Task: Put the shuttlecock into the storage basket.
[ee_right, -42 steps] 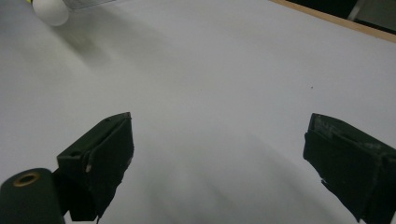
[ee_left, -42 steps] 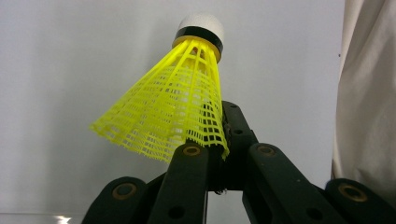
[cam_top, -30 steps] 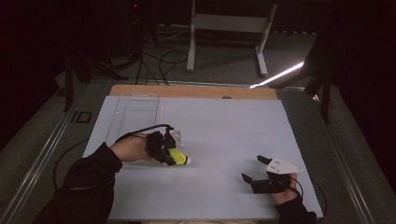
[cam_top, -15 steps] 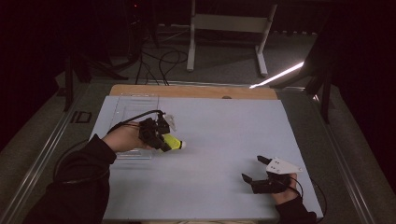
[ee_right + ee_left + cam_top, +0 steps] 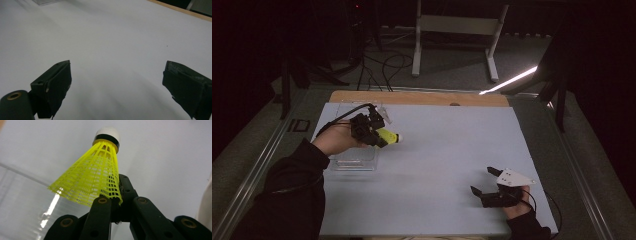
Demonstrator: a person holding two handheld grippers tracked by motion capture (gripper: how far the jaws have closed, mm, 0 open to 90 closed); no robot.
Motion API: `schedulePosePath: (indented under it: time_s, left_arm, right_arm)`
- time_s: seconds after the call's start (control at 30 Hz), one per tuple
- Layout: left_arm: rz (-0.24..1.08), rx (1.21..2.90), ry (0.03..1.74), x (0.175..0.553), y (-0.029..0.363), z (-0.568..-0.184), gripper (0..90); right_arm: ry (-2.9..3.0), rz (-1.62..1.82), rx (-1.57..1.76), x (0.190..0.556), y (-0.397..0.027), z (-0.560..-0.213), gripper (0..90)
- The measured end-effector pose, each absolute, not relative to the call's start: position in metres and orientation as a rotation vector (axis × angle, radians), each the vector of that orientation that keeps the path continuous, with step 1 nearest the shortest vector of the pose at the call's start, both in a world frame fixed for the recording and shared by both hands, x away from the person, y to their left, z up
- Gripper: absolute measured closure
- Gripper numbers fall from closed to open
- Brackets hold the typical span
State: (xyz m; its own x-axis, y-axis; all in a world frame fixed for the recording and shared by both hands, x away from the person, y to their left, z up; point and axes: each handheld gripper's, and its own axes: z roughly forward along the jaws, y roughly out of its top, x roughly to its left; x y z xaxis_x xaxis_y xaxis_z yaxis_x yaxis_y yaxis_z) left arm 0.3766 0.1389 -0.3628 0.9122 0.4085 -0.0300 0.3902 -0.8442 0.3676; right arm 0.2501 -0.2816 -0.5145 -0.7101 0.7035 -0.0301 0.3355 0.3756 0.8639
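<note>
A yellow shuttlecock [image 5: 388,136] with a white cork tip is held in my left gripper [image 5: 373,132], above the table's left half beside a clear plastic box [image 5: 354,161]. In the left gripper view the black jaws pinch the rim of the shuttlecock [image 5: 95,180] skirt, cork end pointing away. My right gripper [image 5: 484,182] rests on the white table sheet at the front right, jaws open and bare. In the right gripper view my right gripper [image 5: 117,85] has only white sheet between its two fingers [image 5: 53,85].
A white sheet [image 5: 447,150] covers the table, with a wooden strip [image 5: 422,98] along the far edge. The clear box's corner [image 5: 46,1] appears far off in the right gripper view. Beyond the table the floor is dark, with a metal stand [image 5: 452,30] and cables.
My left hand has lifted the shuttlecock and carried it back and left, from the sheet's middle-left to above the clear box. The right gripper has stayed in place.
</note>
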Motion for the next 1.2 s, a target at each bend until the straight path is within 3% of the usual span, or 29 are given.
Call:
schedulePosePath:
  time_s: [0.4,1.2]
  left_arm:
    - [0.14,2.67,0.713,0.381,0.168,-0.357,89.8]
    - [0.216,2.553,0.945,0.388,0.199,-0.384,89.7]
  right_arm:
    - [2.247,1.272,0.902,0.25,-0.282,-0.515,8.6]
    - [2.247,1.271,0.902,0.25,-0.282,-0.515,8.6]
